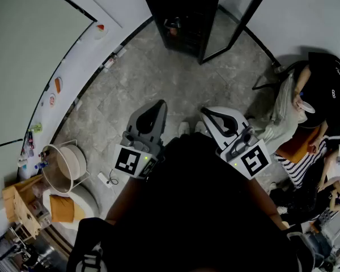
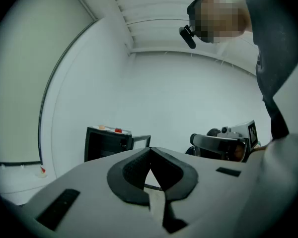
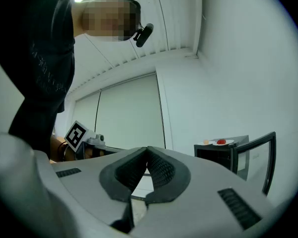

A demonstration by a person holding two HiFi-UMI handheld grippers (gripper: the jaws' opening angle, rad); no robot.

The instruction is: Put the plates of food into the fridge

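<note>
A black fridge stands ahead on the grey floor with its glass door swung open. On its top sit two small plates of food, one with something red and one with something orange. My left gripper is held in front of my body, jaws shut with nothing between them. Beside it my right gripper is also shut and empty. Both point roughly level toward the fridge, well short of it.
Small red and orange items lie along the white ledge at left. A round basket, a wooden crate and a power strip are at lower left. Seated people fill the right side.
</note>
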